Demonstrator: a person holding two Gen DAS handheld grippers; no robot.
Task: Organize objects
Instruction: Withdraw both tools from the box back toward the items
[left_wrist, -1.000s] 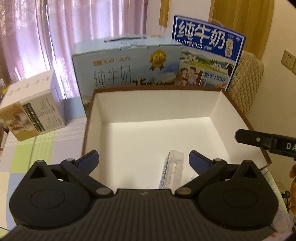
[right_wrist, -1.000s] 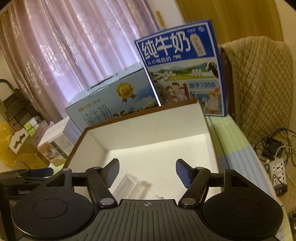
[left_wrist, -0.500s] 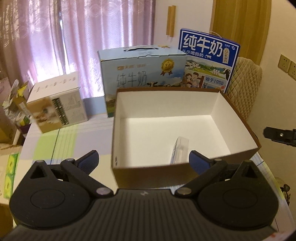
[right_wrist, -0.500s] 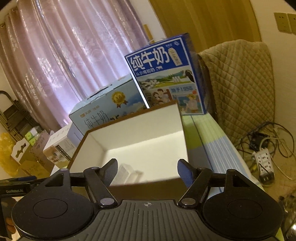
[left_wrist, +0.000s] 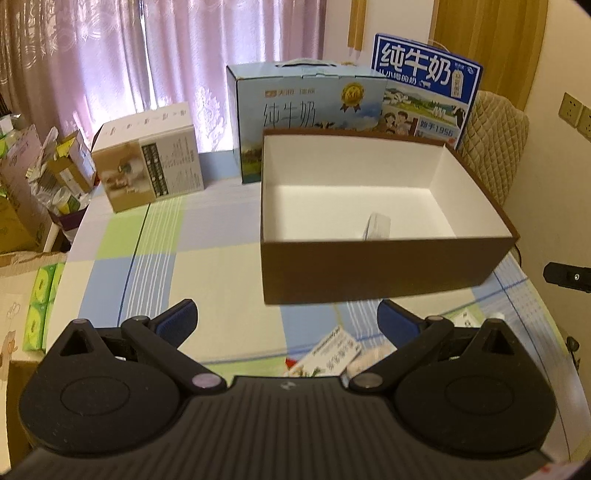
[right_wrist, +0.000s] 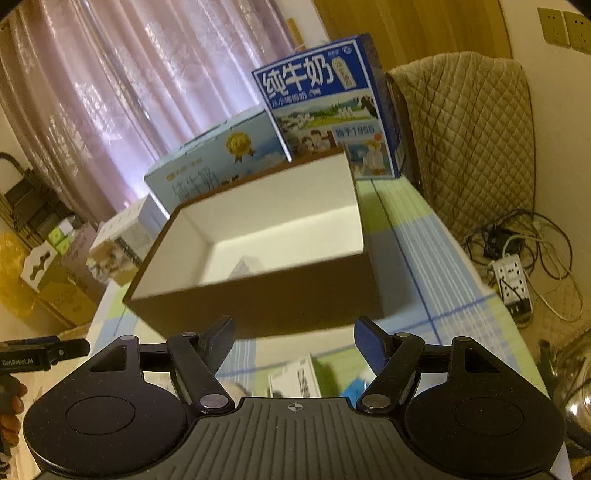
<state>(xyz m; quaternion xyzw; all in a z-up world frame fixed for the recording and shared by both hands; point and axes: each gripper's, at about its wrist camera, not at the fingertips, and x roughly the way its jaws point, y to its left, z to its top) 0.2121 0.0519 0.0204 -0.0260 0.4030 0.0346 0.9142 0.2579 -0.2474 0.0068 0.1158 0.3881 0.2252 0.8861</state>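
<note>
A brown open box with a white inside stands on the checked tablecloth; it also shows in the right wrist view. A small clear packet lies inside it, dimly seen in the right wrist view. My left gripper is open and empty, in front of the box. My right gripper is open and empty, also in front of the box. Small flat packets lie on the cloth between my left fingers; one packet lies below my right gripper.
Two milk cartons, a light blue one and a dark blue one, stand behind the box. A white and tan box stands at the left. A quilted chair and a power strip are to the right of the table.
Both grippers have pulled back from over the box interior toward the table's near side. The box's front wall and the packets on the cloth have come into view. Both stay open.
</note>
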